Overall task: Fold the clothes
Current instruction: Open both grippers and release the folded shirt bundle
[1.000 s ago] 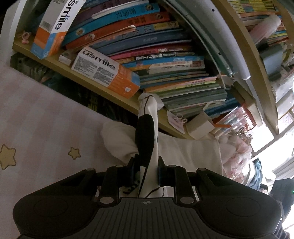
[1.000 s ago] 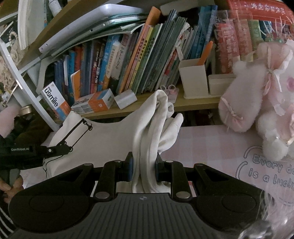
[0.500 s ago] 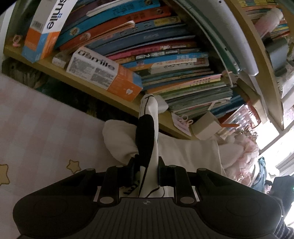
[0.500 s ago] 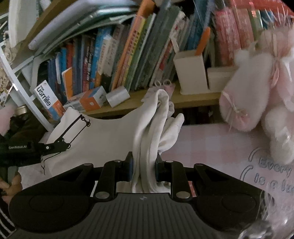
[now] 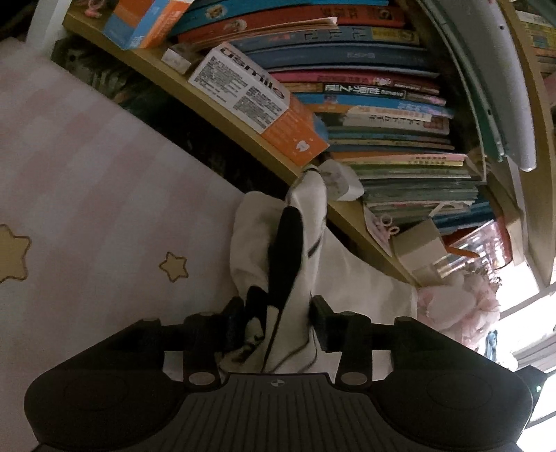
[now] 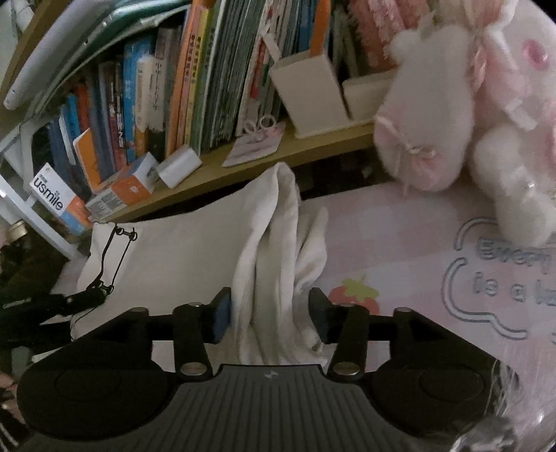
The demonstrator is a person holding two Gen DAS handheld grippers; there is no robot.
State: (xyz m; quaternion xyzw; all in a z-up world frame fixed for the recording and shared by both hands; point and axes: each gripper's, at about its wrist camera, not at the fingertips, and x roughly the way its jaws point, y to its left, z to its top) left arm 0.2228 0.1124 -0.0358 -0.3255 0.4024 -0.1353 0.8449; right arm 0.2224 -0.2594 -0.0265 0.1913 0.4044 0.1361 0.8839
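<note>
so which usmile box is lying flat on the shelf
The white-and-orange usmile box beside the book stack lies flat on its long side; the other usmile box, orange and blue, leans tilted against the books.

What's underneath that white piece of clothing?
Under the white garment lies a pink checked sheet printed with a red strawberry and gold stars. Whatever pattern sits directly beneath the cloth is covered.

Both hand-held grippers, left (image 5: 274, 323) and right (image 6: 269, 314), angled downward, jaws opening.
</note>
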